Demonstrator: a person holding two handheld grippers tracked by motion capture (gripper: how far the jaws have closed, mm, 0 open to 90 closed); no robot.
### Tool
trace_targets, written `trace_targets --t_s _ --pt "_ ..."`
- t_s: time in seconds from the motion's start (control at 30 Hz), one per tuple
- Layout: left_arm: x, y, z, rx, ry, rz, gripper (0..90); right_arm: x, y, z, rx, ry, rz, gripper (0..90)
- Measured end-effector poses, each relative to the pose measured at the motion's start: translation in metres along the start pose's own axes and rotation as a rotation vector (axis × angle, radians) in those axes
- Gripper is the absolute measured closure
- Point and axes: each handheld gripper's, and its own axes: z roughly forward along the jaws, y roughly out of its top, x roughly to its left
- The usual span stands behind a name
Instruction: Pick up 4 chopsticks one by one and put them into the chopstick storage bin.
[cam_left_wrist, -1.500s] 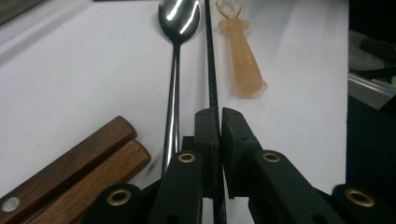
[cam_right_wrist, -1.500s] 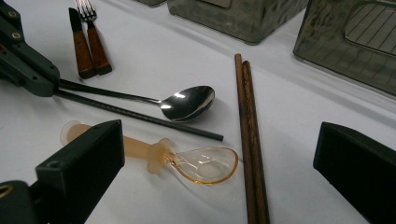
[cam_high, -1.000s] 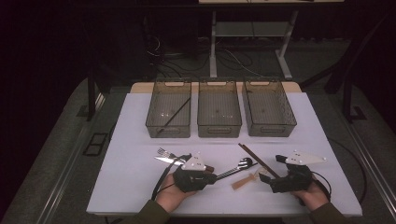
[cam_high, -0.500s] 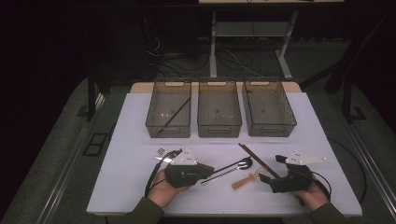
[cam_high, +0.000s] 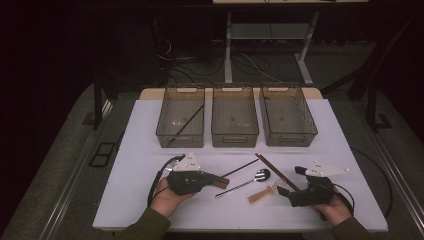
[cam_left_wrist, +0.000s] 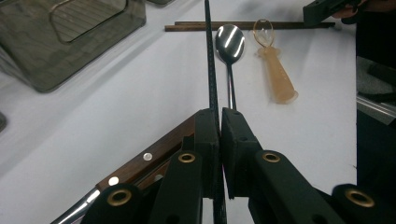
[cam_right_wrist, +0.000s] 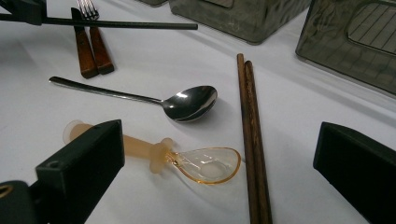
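My left gripper is shut on a thin black chopstick, which points away from the jaws over the white table. In the high view that gripper sits front left of centre, and the chopstick reaches toward the middle. A metal spoon and an amber plastic spoon lie just beyond it. My right gripper stands wide open, low over the amber spoon, with nothing touching its pads. A pair of brown chopsticks lies between the right gripper's jaws. In the high view the right gripper is front right.
Three clear bins stand in a row at the back: left, middle, right. A black chopstick lies in the left one. A wood-handled fork and knife rest under the left gripper. The table's front edge is close to both hands.
My left gripper has shifted a little to the left and up, carrying the black chopstick with it. The right gripper has stayed where it was.
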Motion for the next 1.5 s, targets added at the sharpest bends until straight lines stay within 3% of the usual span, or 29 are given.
trace_targets --t_s 0.47,1.27,1.5 --pt "0.017 -0.001 -0.019 -0.046 0.050 -0.036 85.2 0.000 0.000 0.000 0.000 0.000 -0.002 1.5" --pt "0.054 -0.014 -0.056 -0.093 0.190 -0.121 85.2 -0.001 0.000 0.001 0.005 -0.001 -0.006 1.5" --pt "0.061 -0.014 -0.063 -0.101 0.229 -0.124 85.2 -0.001 0.000 0.001 0.005 -0.001 -0.006 1.5"
